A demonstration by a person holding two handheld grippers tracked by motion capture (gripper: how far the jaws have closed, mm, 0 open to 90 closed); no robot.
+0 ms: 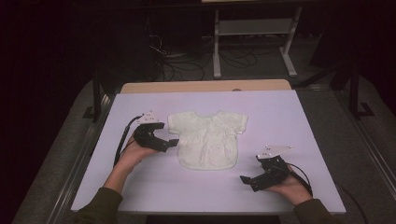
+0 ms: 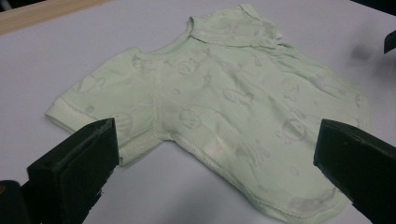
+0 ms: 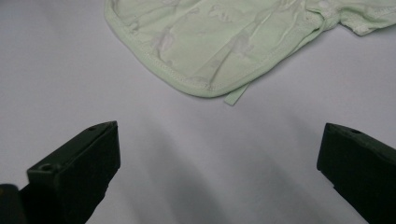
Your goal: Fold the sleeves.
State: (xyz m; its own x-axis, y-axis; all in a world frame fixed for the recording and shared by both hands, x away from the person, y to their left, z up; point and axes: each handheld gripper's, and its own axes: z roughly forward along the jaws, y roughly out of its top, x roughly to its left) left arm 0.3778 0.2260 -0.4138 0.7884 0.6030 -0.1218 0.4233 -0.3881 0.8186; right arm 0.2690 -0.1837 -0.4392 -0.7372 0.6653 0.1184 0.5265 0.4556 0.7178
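Observation:
A small pale green baby shirt (image 1: 208,139) lies flat, front up, in the middle of the white table top (image 1: 289,116), neck toward the far edge. My left gripper (image 1: 169,143) rests on the table just left of the shirt, near its left sleeve, jaws wide open and empty. In the left gripper view the shirt (image 2: 224,98) spreads out beyond the open left gripper (image 2: 215,140). My right gripper (image 1: 246,181) lies open below the shirt's right hem corner, apart from it. The right gripper view shows the rounded hem (image 3: 205,51) with a small tag (image 3: 236,95) ahead of the right gripper (image 3: 219,144).
A wooden strip (image 1: 205,86) runs along the table's far edge. Behind the table stand a metal shelf frame (image 1: 252,28) and loose cables (image 1: 187,65) on the dark floor. Bare white surface surrounds the shirt on every side.

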